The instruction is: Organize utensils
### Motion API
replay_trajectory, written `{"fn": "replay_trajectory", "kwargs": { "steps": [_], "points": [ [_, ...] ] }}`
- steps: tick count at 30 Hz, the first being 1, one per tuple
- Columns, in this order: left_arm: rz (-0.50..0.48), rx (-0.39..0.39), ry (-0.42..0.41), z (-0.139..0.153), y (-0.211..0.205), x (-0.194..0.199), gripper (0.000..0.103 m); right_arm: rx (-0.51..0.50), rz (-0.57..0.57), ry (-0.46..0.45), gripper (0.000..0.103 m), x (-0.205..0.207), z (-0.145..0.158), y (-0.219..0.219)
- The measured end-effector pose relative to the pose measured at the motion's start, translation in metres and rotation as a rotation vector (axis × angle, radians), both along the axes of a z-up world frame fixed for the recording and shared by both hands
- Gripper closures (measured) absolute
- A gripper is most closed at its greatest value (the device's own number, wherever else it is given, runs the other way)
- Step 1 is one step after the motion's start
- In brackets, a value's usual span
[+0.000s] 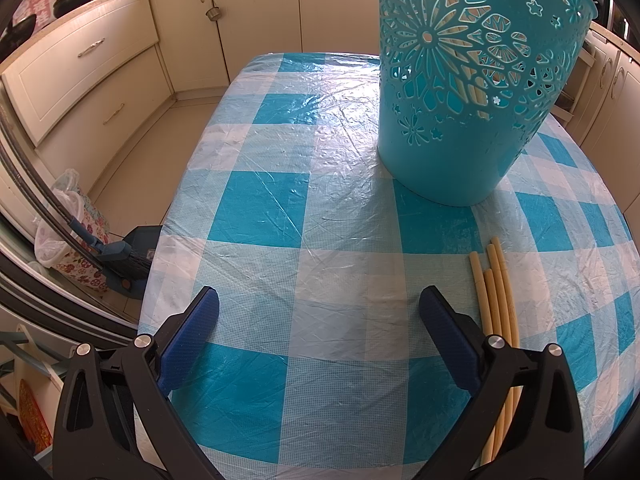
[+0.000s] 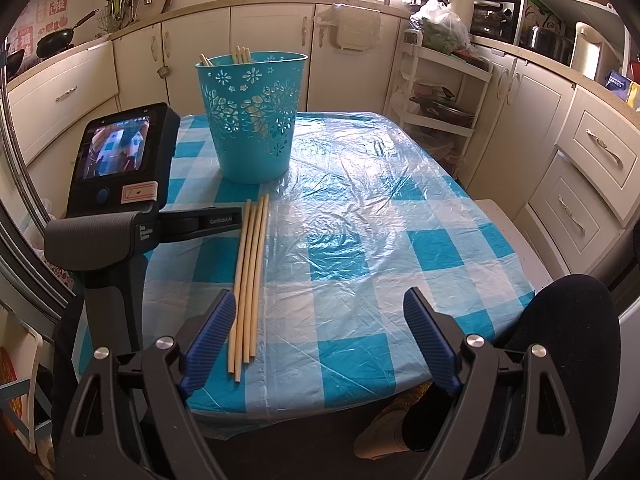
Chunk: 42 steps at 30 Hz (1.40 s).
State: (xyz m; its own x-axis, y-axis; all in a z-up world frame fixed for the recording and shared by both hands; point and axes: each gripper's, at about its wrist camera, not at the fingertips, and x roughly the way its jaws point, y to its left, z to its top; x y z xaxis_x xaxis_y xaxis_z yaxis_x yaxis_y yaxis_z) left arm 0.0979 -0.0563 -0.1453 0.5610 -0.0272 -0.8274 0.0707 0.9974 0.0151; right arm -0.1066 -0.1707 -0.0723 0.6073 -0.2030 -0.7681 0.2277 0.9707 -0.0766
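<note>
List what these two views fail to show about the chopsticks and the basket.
- Left wrist: the loose chopsticks run behind the left gripper finger; near ends hidden.
- Both views: the basket wall hides how many chopsticks stand inside.
- Left wrist: basket rim cut off by the top edge.

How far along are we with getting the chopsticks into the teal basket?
Partly done. Several chopsticks already stand in the teal basket. Nothing is in hand: the left gripper and the right gripper are both open and empty above the checked tablecloth. Left to do: four loose chopsticks lying side by side on the cloth in front of the basket.
</note>
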Motion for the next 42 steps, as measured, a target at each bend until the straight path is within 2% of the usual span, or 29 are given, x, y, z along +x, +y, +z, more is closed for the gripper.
{"fn": "replay_trajectory", "kwargs": {
  "steps": [42],
  "points": [
    [0.000, 0.000, 0.000, -0.0005, 0.0001, 0.0005, 0.007, -0.002, 0.003, 0.007, 0.020, 0.0000, -0.0026, 0.0020]
  ]
}}
